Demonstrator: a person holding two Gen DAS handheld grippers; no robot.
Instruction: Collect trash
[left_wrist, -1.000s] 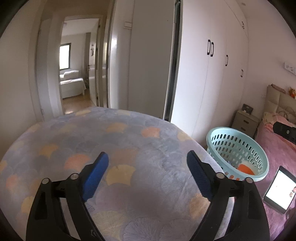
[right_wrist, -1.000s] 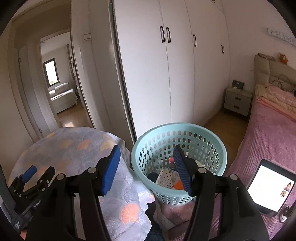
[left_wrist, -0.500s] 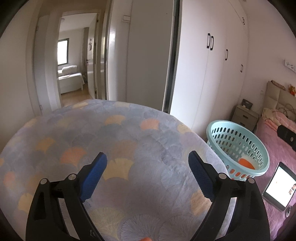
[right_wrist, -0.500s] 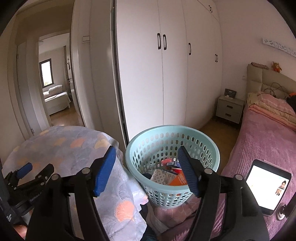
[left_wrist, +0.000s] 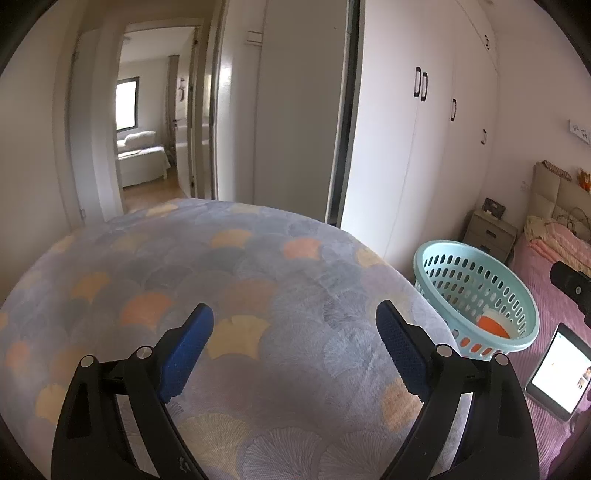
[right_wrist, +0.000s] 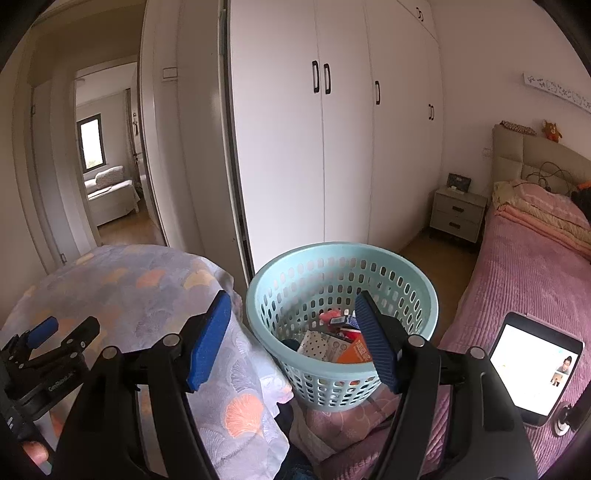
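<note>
The right gripper (right_wrist: 291, 325), black-framed with blue ribbed pads, hangs just above the rim of the pale turquoise perforated plastic basket (right_wrist: 413, 295). Its jaws have just been opening and now stand apart with nothing between them. Directly beyond the fingers, inside the basket, lies the collected trash (right_wrist: 340, 339): an orange carton, a white dotted wrapper, a pink scrap and a small blue packet, heaped on the bottom.

The left gripper (left_wrist: 295, 332), of the same build, is also released and empty, its blue pads wide apart over the round table under a grey-lilac cloth printed with orange and yellow fan shapes (left_wrist: 258, 280). The cloth in front of it is bare. In the right wrist view this gripper shows at the lower left edge, with a fingertip of the person's hand (right_wrist: 35, 452) below it.

The basket stands between the table's draped edge and the bed with a pink ribbed cover (right_wrist: 524, 280), on a rumpled pink fabric. On the bed, just right of the basket, lies a black-framed tablet with a lit white screen (right_wrist: 535, 365).

Behind the basket rises a tall white wardrobe with black handles (right_wrist: 332, 147). A grey bedside cabinet with two drawers (right_wrist: 458, 214) stands beside the bed's padded beige headboard (right_wrist: 535, 155). To the left an open doorway (right_wrist: 107, 155) gives onto a wooden floor, a white sofa and a window.
</note>
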